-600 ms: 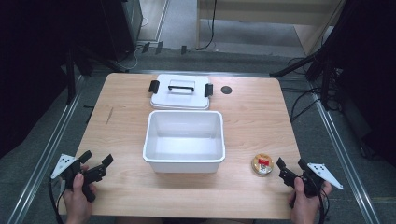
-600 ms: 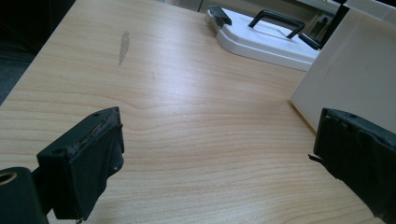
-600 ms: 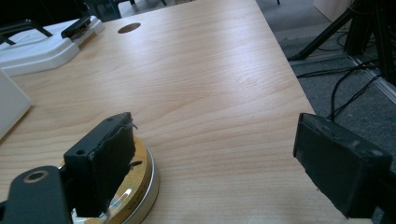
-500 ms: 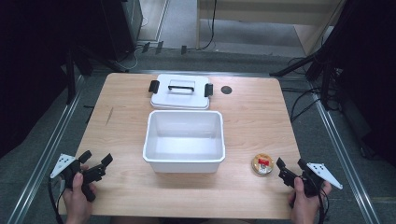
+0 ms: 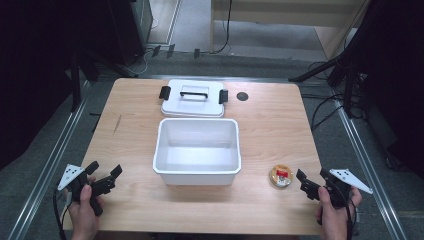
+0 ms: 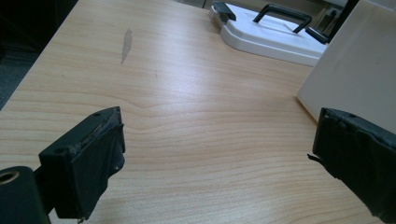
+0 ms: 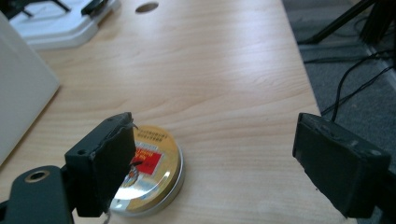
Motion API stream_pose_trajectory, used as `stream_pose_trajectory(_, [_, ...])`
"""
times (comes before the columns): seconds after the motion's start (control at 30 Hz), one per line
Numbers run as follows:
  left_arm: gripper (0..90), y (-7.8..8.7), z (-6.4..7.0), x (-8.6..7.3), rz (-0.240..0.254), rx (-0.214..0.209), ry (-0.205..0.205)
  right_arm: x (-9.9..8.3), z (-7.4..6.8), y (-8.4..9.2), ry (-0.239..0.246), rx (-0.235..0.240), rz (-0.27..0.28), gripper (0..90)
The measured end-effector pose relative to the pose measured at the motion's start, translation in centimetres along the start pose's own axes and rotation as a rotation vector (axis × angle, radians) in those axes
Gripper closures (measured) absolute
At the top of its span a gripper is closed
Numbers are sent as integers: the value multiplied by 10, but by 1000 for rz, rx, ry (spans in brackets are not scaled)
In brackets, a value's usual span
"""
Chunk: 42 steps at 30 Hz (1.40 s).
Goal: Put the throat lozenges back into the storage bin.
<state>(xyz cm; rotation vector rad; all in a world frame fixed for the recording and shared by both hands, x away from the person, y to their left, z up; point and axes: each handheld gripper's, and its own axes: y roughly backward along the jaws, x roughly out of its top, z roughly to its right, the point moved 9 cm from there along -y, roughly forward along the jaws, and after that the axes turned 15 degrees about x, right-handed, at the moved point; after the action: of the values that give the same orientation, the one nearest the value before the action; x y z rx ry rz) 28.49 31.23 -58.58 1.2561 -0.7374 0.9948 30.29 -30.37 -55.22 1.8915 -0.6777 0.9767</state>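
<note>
My left claw (image 5: 104,176) is spread wide, empty, over the desk (image 5: 270,125) left of the bin (image 5: 197,151). My right claw (image 5: 313,183) is likewise wide apart, empty, right of the bin, just beside the tin (image 5: 281,176). The lid (image 5: 193,98) lies behind the bin.

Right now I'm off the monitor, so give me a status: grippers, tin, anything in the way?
Left gripper open, empty. Right gripper open beside tin. Box open, lid behind it. Nothing between.
</note>
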Motion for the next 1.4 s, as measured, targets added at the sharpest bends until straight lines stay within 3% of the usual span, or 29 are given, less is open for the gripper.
stream_pose_trajectory(0.13, [29, -2, 0, 0, -11, 11, -5, -3, -6, -3, 17, 1, -130, 134])
stream_pose_trajectory(0.23, [29, -2, 0, -1, -20, 14, -10, -2, -8, -4, 14, -2, -199, 134])
stream_pose_trajectory(0.3, [29, -3, 0, -1, -24, 12, -9, -1, -8, -4, 16, -5, -215, 133])
stream_pose_trajectory(0.33, [29, -4, 0, -1, -26, 19, -3, 2, -9, -6, 24, -16, -263, 134])
stream_pose_trajectory(0.37, [29, -4, 0, -1, -26, 19, -3, 2, -9, -6, 24, -16, -263, 134])
stream_pose_trajectory(0.4, [29, -4, -1, -1, -31, 24, -6, 5, -12, -9, 50, -26, -321, 133])
stream_pose_trajectory(0.47, [29, -5, 0, -1, -33, 22, -11, 7, -15, -13, 64, -28, -377, 133])
stream_pose_trajectory(0.5, [29, -5, 0, -1, -33, 22, -11, 7, -15, -13, 64, -28, -377, 133])
stream_pose_trajectory(0.53, [29, -6, 0, -1, -35, 27, -11, 10, -19, -18, 75, -23, -428, 133])
stream_pose_trajectory(0.57, [29, -6, 0, -1, -35, 27, -11, 10, -19, -18, 75, -23, -428, 133])
stream_pose_trajectory(0.6, [29, -6, 0, -1, -41, 29, -17, 12, -24, -23, 87, -15, -480, 133])
stream_pose_trajectory(0.63, [29, -6, 0, -1, -41, 29, -17, 12, -24, -23, 87, -15, -480, 133])
stream_pose_trajectory(0.67, [30, -7, 1, -2, -44, 31, -19, 14, -29, -27, 92, 1, -531, 132])
stream_pose_trajectory(0.73, [31, -6, 1, -2, -44, 32, -20, 15, -31, -29, 98, 7, -554, 132])
stream_pose_trajectory(0.77, [34, -6, 1, -2, -43, 32, -21, 15, -37, -33, 113, 17, -623, 132])
stream_pose_trajectory(0.83, [34, -7, 0, -2, -44, 32, -20, 16, -39, -35, 123, 21, -645, 132])
stream_pose_trajectory(0.87, [36, -6, 0, -1, -42, 33, -18, 15, -45, -39, 136, 31, -708, 129])
stream_pose_trajectory(1.0, [37, -6, 0, -2, -48, 24, -13, 13, -53, -45, 166, 33, -809, 118])
stream_pose_trajectory(1.07, [37, -6, 1, -2, -50, 20, -13, 9, -55, -48, 177, 33, -881, 56])
stream_pose_trajectory(1.17, [37, -6, 1, -2, -53, 16, -13, 1, -56, -52, 169, 27, -975, 28])
stream_pose_trajectory(1.3, [37, -7, 1, -3, -57, 16, -12, -6, -55, -59, 152, 14, -1024, 28])
stream_pose_trajectory(1.4, [39, -7, 1, -3, -57, 15, -13, -11, -47, -70, 123, -25, -1047, 28])
